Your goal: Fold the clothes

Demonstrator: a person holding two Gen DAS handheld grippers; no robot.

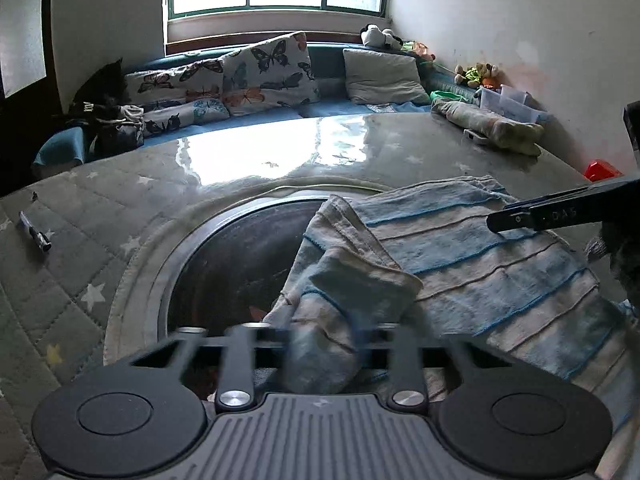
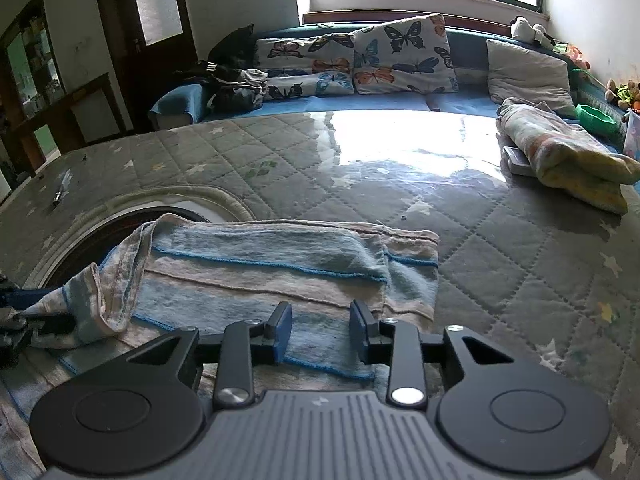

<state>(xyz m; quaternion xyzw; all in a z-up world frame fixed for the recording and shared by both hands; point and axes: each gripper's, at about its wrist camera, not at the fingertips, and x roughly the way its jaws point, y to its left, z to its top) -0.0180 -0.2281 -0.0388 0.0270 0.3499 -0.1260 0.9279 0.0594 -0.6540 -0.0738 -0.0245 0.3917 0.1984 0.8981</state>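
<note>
A blue and beige striped towel [image 2: 256, 264] lies partly folded on the quilted star-pattern table cover; it also shows in the left wrist view [image 1: 480, 264]. My left gripper [image 1: 324, 340] is shut on a bunched corner of the towel and holds it lifted; its fingers are hidden by the cloth. That gripper shows at the far left of the right wrist view [image 2: 16, 312]. My right gripper [image 2: 320, 330] is open and empty, just above the towel's near edge. One of its fingers [image 1: 560, 212] reaches in from the right in the left wrist view.
A round dark opening [image 1: 240, 264] with a padded rim lies under the towel's left part. A pen [image 1: 36, 232] lies at the left. A rolled blanket [image 2: 560, 156] sits at the far right. Butterfly cushions [image 2: 380, 56] line the sofa behind.
</note>
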